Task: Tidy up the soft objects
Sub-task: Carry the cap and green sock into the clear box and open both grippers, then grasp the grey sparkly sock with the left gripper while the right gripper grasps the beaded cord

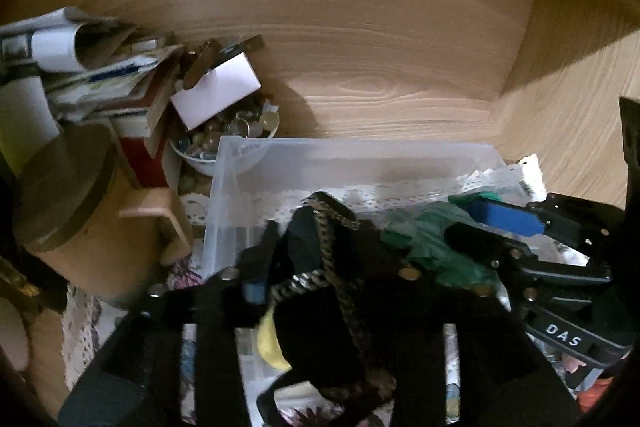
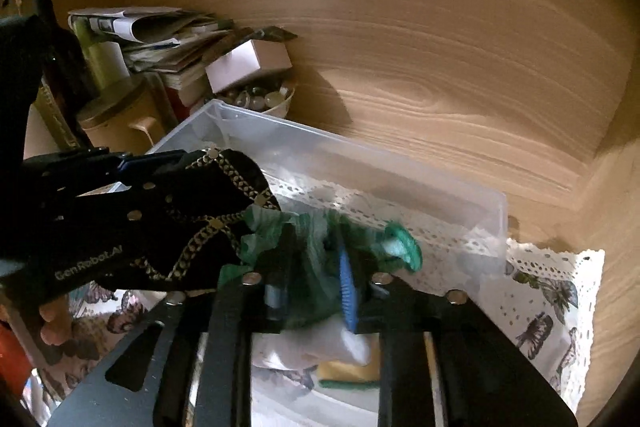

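Black cloth, gold chain trim, between left gripper fingers, part open. Green crumpled cloth between right gripper fingers, slightly apart; grip unclear. Both over clear plastic bin on lace-edged mat.

Each view is taken from a gripper, looking down from close by. The clear box is seen in both.

Below me runs a light wood-grain counter. A white lace-edged cloth with butterfly prints lies on it, carrying a clear plastic storage bin. Beside the bin sit a white bowl of glass pebbles, a tan lidded cylinder and stacked papers.
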A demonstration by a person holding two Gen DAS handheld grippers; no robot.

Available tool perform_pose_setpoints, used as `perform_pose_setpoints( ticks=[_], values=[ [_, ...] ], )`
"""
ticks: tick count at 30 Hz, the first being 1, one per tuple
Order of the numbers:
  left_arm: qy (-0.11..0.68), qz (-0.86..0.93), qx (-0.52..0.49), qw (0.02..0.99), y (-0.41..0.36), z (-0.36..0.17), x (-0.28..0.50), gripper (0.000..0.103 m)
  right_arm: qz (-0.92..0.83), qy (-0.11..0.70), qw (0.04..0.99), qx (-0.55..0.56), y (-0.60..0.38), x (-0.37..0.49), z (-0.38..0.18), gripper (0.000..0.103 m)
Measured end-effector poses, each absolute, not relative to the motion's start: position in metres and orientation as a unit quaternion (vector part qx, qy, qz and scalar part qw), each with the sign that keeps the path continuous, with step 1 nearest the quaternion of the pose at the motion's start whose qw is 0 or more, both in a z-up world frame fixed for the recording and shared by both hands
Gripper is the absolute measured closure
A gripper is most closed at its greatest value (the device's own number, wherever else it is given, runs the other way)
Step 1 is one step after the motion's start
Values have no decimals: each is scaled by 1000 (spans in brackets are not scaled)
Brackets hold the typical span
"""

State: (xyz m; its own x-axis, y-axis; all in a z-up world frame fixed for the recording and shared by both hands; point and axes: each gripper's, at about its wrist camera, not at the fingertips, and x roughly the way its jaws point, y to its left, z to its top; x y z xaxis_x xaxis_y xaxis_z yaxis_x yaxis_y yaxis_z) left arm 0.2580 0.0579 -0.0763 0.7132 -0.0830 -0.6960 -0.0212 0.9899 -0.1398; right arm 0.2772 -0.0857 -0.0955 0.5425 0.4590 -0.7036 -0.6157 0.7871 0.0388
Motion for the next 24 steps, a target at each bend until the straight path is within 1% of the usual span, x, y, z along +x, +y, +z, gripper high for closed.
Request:
perform_pose_setpoints(
  ticks=[1, 3, 6, 7, 10, 18, 20, 22, 24],
  values=[
    [375, -15, -69, 924, 58, -74, 255, 56, 310, 363, 873, -104, -89, 275, -94, 73],
    [368, -13, -64, 928, 56, -69, 248, 52, 311, 357, 876, -95, -96, 271, -89, 71],
    [348, -8, -58, 936, 55, -56, 234, 41, 314, 346, 881, -82, -108, 262, -78, 70],
    [337, -5, -54, 940, 54, -50, 226, 36, 313, 339, 884, -79, -114, 255, -73, 67],
    [315, 2, -47, 948, 53, -35, 208, 27, 304, 314, 896, -81, -127, 238, -60, 59],
    [276, 10, -29, 961, 46, -12, 154, 13, 299, 258, 917, -62, -158, 195, -30, 54],
    [271, 11, -23, 962, 43, -10, 140, 8, 296, 244, 922, -59, -165, 181, -24, 47],
    [268, 8, -17, 963, 38, -11, 124, 3, 289, 229, 927, -62, -173, 166, -21, 44],
    [270, 1, -13, 963, 33, -14, 110, 2, 284, 224, 930, -66, -177, 155, -24, 44]
  ],
)
